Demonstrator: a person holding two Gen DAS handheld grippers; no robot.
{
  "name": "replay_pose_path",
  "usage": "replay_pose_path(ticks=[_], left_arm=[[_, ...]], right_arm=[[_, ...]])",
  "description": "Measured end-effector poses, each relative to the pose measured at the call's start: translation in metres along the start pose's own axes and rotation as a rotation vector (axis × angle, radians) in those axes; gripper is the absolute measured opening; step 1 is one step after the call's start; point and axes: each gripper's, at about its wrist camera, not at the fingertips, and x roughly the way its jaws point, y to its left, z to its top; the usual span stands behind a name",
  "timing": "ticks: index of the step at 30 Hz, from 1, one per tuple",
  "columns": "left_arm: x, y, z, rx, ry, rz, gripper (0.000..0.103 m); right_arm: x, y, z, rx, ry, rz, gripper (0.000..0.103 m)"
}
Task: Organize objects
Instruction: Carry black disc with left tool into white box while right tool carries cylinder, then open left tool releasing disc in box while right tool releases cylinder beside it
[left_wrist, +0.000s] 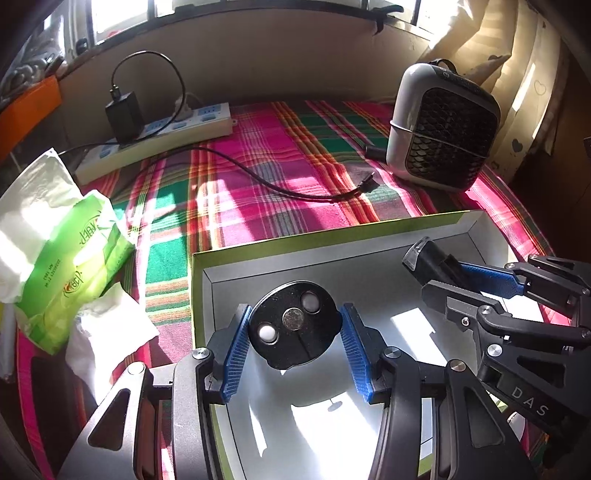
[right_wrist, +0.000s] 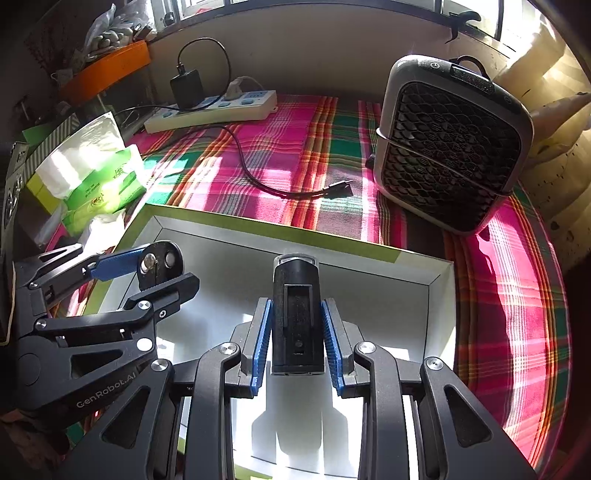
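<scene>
My left gripper (left_wrist: 294, 334) is shut on a round black disc (left_wrist: 293, 325) with two white dots and a metal centre, held over the open white box (left_wrist: 258, 273) with a green rim. In the right wrist view this gripper (right_wrist: 157, 269) and disc (right_wrist: 159, 264) show at the left. My right gripper (right_wrist: 297, 334) is shut on a black oblong device (right_wrist: 295, 314) with a clear cap, held over the same box (right_wrist: 436, 288). In the left wrist view the right gripper (left_wrist: 448, 275) and the device (left_wrist: 432, 260) sit at the box's right side.
The box rests on a pink and green plaid cloth (left_wrist: 258, 184). A grey mini fan (left_wrist: 443, 125) stands at the back right. A power strip (left_wrist: 155, 140) with a black charger (left_wrist: 123, 112) and a loose cable (left_wrist: 288, 188) lie behind. A green tissue pack (left_wrist: 62, 258) lies left.
</scene>
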Motion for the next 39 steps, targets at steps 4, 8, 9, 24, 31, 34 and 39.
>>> replay_pose_path(ticks=[4,8,9,24,31,34,39], left_arm=[[0.002,-0.001,0.002,0.002,0.003,0.0,0.046],[0.006,-0.002,0.003,0.01,0.008,0.002,0.047],[0.006,-0.003,0.003,0.012,0.006,0.007,0.047],[0.01,-0.005,0.005,0.021,0.006,0.025,0.047],[0.009,-0.005,0.005,0.021,0.006,0.024,0.047],[0.009,-0.004,0.006,0.019,0.006,0.026,0.047],[0.007,-0.002,0.006,0.002,0.004,0.022,0.048]], right_arm=[[0.004,-0.002,0.001,0.005,0.007,-0.007,0.029],[0.008,-0.004,0.0,0.009,0.014,-0.015,0.029],[0.009,-0.004,0.0,0.009,0.015,-0.016,0.029],[0.016,-0.007,-0.002,0.014,0.015,-0.017,0.029],[0.015,-0.006,-0.002,0.016,0.007,-0.02,0.029],[0.014,-0.005,-0.001,0.016,0.003,-0.023,0.029],[0.011,-0.004,-0.002,0.018,-0.008,-0.032,0.037]])
